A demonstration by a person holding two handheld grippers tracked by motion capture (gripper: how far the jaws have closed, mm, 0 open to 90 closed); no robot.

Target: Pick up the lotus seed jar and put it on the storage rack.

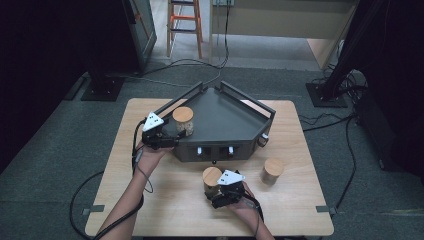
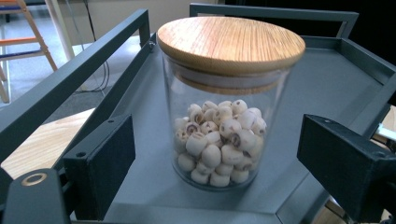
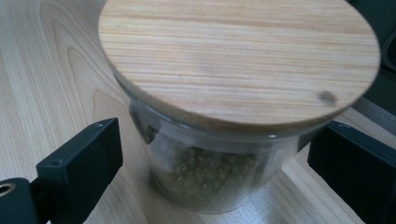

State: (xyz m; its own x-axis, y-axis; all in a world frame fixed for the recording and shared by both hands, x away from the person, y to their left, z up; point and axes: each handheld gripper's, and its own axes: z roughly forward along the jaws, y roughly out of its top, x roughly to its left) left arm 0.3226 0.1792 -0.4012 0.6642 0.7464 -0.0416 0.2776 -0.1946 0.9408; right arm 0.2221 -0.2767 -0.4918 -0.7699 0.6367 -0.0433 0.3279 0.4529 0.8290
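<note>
Up on the dark metal tray [image 1: 235,117], near its left rim, stands the jar of pale seeds [image 1: 183,120], wooden lid on, and the left gripper [image 1: 167,137] sits right at it from the tray's front-left edge. In the left gripper view the jaws are spread, one either side of the glass with clear gaps, pads not touching it. The tray's raised rail [image 2: 70,79] runs close along the jar's left side, tight beside that jaw, and the grey floor behind the jar lies bare to the far rim. Down on the wooden table [image 1: 165,205], just in front of the tray's front wall, the right gripper [image 1: 216,192] frames the jar of green beans [image 1: 211,179]. In the right gripper view its jaws stand wide, flanking the glass below the broad wooden lid [image 3: 238,56], with no contact I can make out. A third jar [image 1: 273,170], also lidded, waits towards the table's right edge, apart from both grippers. Cables trail off the table's front edge along the person's forearms.
</note>
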